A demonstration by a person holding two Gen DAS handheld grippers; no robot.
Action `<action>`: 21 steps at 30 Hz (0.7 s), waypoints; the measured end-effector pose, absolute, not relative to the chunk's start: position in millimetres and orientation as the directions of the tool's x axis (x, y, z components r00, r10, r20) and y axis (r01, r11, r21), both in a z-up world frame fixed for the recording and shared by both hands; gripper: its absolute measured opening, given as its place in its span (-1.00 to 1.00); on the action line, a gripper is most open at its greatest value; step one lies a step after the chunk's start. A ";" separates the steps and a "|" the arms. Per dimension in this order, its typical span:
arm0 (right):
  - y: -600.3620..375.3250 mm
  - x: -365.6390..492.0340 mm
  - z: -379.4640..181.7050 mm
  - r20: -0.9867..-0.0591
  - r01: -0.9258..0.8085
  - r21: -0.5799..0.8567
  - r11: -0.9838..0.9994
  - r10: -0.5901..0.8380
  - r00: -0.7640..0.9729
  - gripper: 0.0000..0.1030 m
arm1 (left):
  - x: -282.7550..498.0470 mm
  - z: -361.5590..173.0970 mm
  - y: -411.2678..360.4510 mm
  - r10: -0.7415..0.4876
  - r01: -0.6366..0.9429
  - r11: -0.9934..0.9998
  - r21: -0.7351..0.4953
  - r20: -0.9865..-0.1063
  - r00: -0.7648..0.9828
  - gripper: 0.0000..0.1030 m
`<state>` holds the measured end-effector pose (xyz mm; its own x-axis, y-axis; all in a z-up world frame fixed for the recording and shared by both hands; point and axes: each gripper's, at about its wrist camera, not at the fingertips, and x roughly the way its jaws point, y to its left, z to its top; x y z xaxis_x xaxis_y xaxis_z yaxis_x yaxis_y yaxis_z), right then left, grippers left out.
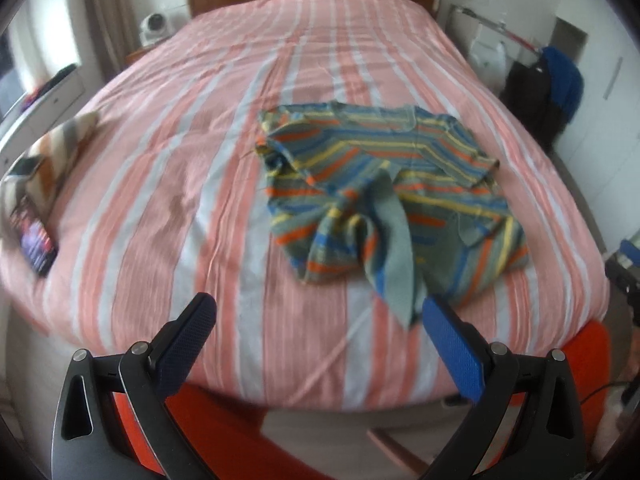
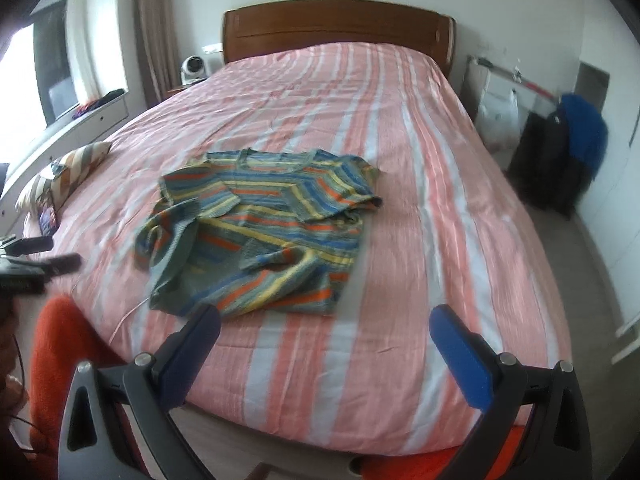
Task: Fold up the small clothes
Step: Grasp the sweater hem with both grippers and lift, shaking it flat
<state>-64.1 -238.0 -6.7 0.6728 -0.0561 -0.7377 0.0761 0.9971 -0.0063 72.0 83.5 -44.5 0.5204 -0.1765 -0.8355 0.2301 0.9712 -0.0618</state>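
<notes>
One striped top (image 1: 384,184), small, knitted-looking, banded in blue, orange, yellow and grey-green; lying crumpled on bed (image 1: 200,160) towards its foot end, neckline turned to headboard (image 2: 340,28), lower hem rucked up and one grey flap trailing towards near edge. Two grippers, both empty: left gripper (image 1: 318,330) held above foot of bed, fingers (image 1: 452,344) spread wide, right-hand pad just beside trailing flap, contact not determinable; right gripper (image 2: 326,338) likewise above foot of bed, fingers (image 2: 460,356) spread wide, clear of garment, left-hand pad near hem. Bedcover in pink and white stripes, smooth but for light creases. One zigzag-patterned cushion (image 1: 60,148) at left edge of bed, with phone (image 1: 36,240), screen lit, beside it. One wooden headboard at far end; one small white fan (image 2: 194,68) on bedside stand to its left. Dark and blue clothing (image 2: 568,152) hanging at right wall. Orange seat (image 2: 60,344) below both grippers, partly hidden.
</notes>
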 end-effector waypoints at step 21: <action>-197.2 1.2 -66.9 -0.819 -0.561 0.060 0.825 0.363 0.445 -0.83 | 93.8 -86.9 80.2 -0.458 0.639 0.757 -0.135 -0.807 0.373 -0.71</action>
